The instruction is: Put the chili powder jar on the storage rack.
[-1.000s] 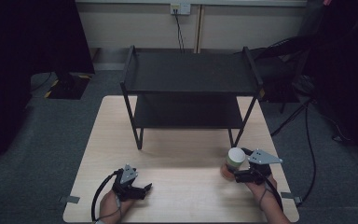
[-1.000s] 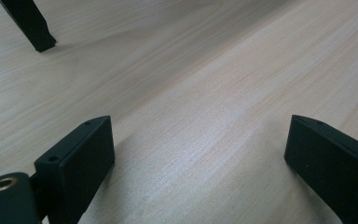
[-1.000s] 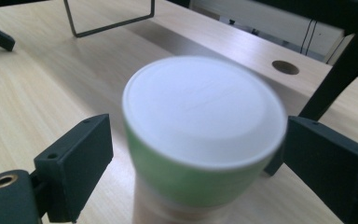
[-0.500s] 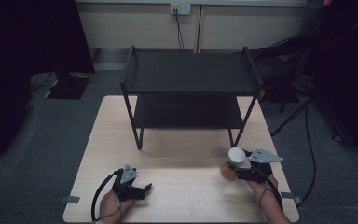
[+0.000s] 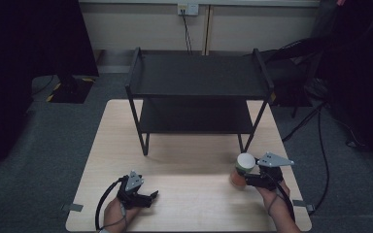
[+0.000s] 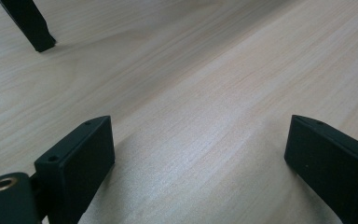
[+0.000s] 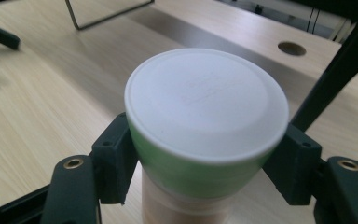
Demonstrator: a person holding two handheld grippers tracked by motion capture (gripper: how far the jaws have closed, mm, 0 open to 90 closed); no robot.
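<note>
Where the pale wooden table runs toward its right front corner, the right gripper has its two black jaws pressed against a round cup with a white lid, green upper band and tan-orange lower body, which stands near the right front leg of the black two-shelf metal rack. The jaws meet the green band just beneath the lid, one on each side. It looks light and thin-walled, so a hard squeeze would likely dent it; its smooth taper could slip downward, and the lid's overhang seems the safer stop. The left gripper rests wide apart over bare table, holding nothing.
</note>
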